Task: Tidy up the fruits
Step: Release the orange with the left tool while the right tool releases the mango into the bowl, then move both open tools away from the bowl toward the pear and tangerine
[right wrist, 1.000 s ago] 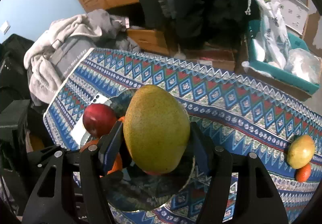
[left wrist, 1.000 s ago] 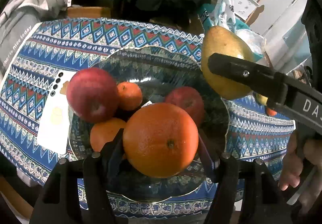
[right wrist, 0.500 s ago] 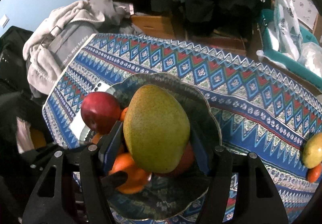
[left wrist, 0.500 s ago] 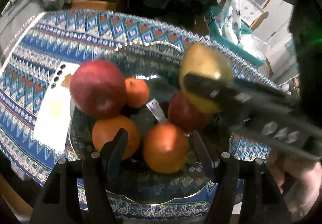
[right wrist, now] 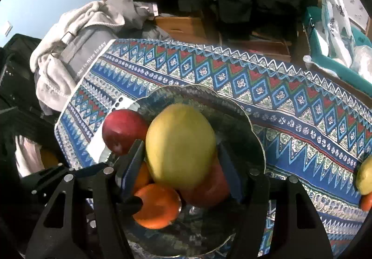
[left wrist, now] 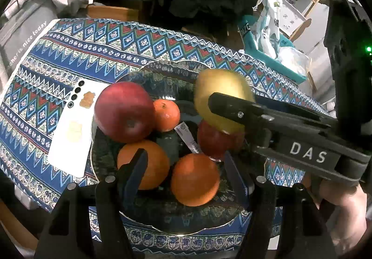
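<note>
Closest to the left wrist camera, the left gripper [left wrist: 184, 154] has its jaws spread and holding nothing. An orange [left wrist: 195, 179] lies in the patterned glass bowl [left wrist: 181, 231] just ahead of them and clear of both pads. Beside it are a second orange [left wrist: 144, 163], a small mandarin [left wrist: 166, 114], a large red apple [left wrist: 124, 111] and a smaller red apple [left wrist: 216, 142]. The right gripper [right wrist: 180, 145] comes in from the right side of that view, angled steeply down over the bowl, with the person's hand [left wrist: 344, 207] on its handle. Its jaws are opening with the mango [right wrist: 181, 138] between them. The mango is blurred while the fingers are sharp, so it looks to be coming free, though I cannot be sure the left pad has let go. The mango sits on top of the pile, against the smaller apple and above an orange. Its long axis runs roughly along the line the gripper points, so the pads face its narrow sides and the clean way out is probably up and straight back. A white phone [left wrist: 74, 124] lies on the tabletop [left wrist: 139, 42], touching the bowl's left rim. Further off, at the cloth's right edge and well apart from the bowl, sit a yellow fruit [right wrist: 365, 177] and something orange-red [right wrist: 367, 200] just below it. These are probably next, and the right hand is the nearer one. Beyond the tabletop are a grey sweatshirt [right wrist: 76, 49] and a teal crate [right wrist: 337, 65].
</note>
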`<state>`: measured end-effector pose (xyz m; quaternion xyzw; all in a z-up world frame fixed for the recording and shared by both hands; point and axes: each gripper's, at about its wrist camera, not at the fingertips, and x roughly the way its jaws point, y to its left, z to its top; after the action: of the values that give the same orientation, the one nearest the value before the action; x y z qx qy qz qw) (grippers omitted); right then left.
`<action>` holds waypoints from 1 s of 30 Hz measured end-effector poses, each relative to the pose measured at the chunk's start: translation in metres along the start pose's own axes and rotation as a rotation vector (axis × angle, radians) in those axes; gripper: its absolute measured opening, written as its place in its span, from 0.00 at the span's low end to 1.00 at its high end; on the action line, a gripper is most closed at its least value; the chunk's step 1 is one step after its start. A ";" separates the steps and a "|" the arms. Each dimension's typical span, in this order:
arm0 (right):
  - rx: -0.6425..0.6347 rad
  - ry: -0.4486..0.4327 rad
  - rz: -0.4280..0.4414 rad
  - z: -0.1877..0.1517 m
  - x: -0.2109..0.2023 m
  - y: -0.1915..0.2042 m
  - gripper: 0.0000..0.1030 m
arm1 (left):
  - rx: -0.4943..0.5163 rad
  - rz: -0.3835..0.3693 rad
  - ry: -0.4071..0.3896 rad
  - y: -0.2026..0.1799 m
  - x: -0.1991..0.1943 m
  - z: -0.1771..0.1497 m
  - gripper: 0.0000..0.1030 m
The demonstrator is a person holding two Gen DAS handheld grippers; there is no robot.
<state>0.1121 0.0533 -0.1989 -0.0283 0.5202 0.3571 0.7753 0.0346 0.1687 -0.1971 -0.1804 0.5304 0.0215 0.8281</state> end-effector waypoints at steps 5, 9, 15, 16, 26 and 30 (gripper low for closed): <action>0.001 -0.002 -0.006 0.000 -0.002 0.001 0.65 | 0.000 0.001 -0.009 0.001 -0.004 -0.001 0.68; 0.010 -0.020 -0.036 0.000 -0.008 -0.002 0.65 | -0.020 -0.001 -0.019 0.003 -0.007 0.000 0.68; 0.012 -0.052 -0.085 0.002 -0.029 -0.009 0.65 | 0.006 0.019 -0.068 -0.004 -0.021 0.003 0.69; 0.007 -0.060 -0.098 0.003 -0.035 -0.009 0.65 | 0.010 0.021 -0.075 -0.005 -0.023 0.003 0.71; 0.006 -0.132 -0.165 0.003 -0.084 -0.015 0.65 | 0.056 0.028 -0.152 -0.024 -0.049 0.008 0.75; 0.004 -0.155 -0.186 0.001 -0.102 -0.016 0.65 | 0.081 0.030 -0.184 -0.032 -0.060 0.008 0.76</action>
<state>0.1009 -0.0118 -0.1195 -0.0471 0.4546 0.2835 0.8431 0.0230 0.1504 -0.1320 -0.1361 0.4553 0.0289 0.8794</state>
